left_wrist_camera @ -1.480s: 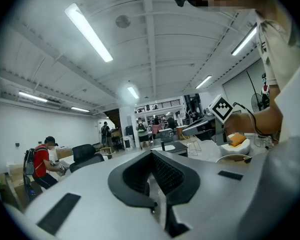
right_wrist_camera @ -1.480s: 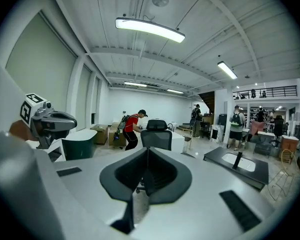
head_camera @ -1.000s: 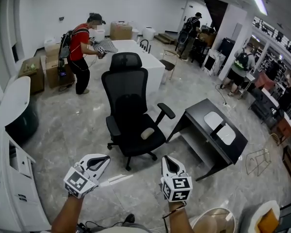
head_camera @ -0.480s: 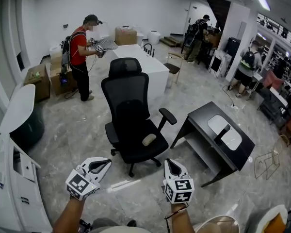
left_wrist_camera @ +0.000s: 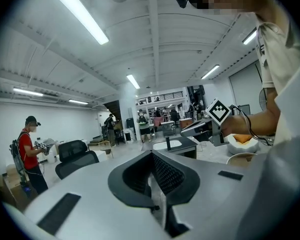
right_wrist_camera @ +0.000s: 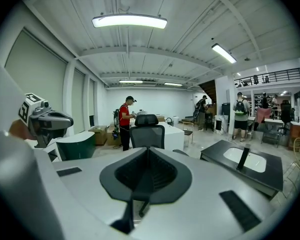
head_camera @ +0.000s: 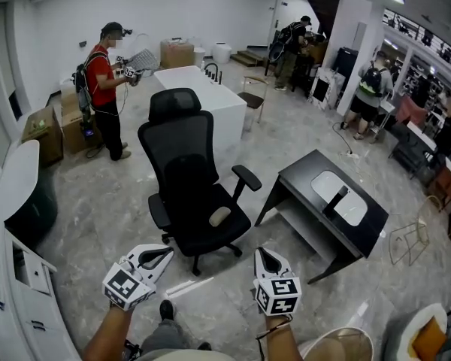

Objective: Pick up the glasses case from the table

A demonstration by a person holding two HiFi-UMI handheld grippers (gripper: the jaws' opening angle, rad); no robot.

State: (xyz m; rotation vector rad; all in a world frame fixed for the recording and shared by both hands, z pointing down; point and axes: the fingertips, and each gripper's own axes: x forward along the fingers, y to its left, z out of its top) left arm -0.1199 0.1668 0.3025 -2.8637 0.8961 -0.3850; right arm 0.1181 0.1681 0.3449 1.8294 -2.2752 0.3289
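- On the black tabletop (head_camera: 301,180), right of centre in the head view: no glasses case I can make out for certain, things there are too small to tell.
- Same tabletop carries a white oval panel (head_camera: 327,186) with a short dark upright piece (head_camera: 340,199) standing on it.
- The tabletop looks tilted, its far-left end higher, with an open shelf underneath.
- Black office chair (head_camera: 184,168) just left of the tabletop, apart from it, back toward the far wall.
- Small pale oblong thing (head_camera: 219,216) lies on the chair seat; can't tell what it is.
- Left gripper (head_camera: 165,252) low in the head view, near the chair base, over the marble floor (head_camera: 98,201); jaws closed together, nothing between them.
- Right gripper (head_camera: 261,253) beside it, well short of the tabletop; jaws closed together too, empty.
- Both grippers point forward and slightly down, marker cubes toward the camera, forearms coming in from the bottom edge.
- White counter (head_camera: 210,100) behind the chair.
- Person in red shirt (head_camera: 100,77) stands at the counter's far-left corner, holding something.
- Cardboard boxes (head_camera: 177,53) along the back wall.
- Other people (head_camera: 370,89) stand far right near the dark furniture.
- White cabinet (head_camera: 15,284) at the left edge.
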